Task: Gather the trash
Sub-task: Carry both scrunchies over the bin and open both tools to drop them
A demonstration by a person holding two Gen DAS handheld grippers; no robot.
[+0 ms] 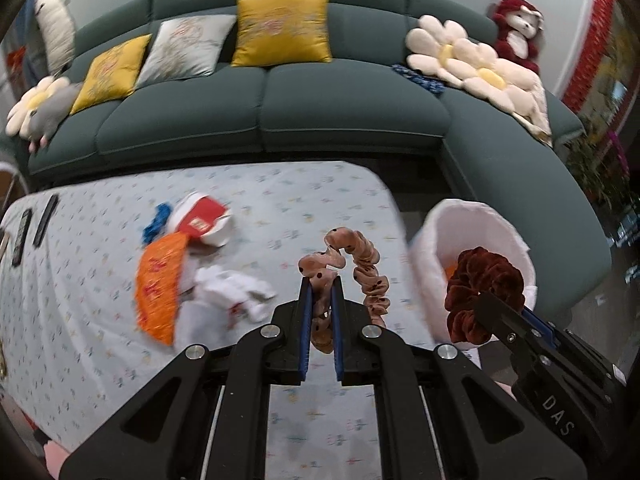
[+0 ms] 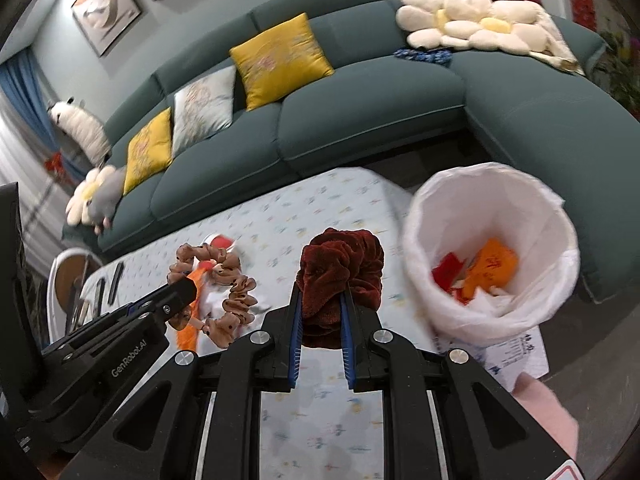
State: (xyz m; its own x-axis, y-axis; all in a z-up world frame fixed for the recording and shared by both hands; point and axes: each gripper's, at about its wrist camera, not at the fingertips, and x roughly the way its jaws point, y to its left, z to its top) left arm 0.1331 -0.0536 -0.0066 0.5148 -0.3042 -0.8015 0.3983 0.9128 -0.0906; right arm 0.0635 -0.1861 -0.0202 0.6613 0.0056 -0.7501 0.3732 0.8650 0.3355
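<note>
My left gripper (image 1: 321, 284) is shut on a tan dotted scrunchie (image 1: 362, 264) and holds it above the table; it also shows in the right wrist view (image 2: 224, 284). My right gripper (image 2: 321, 292) is shut on a dark red velvet scrunchie (image 2: 340, 264), held above the table just left of the white-lined trash bin (image 2: 560, 240). The bin holds orange and red wrappers (image 2: 492, 268). In the left wrist view the red scrunchie (image 1: 480, 280) hangs in front of the bin (image 1: 500, 224). An orange wrapper (image 1: 160, 284), crumpled white paper (image 1: 232, 288), a red-and-white carton (image 1: 204, 220) and a blue scrunchie (image 1: 158, 220) lie on the table.
The table has a light floral cloth (image 1: 280, 196). Two dark remotes (image 1: 34, 224) lie at its far left. A green sofa (image 1: 320, 108) with cushions and plush toys runs behind the table and bends round to the right of the bin. A white chair (image 2: 68, 276) stands left.
</note>
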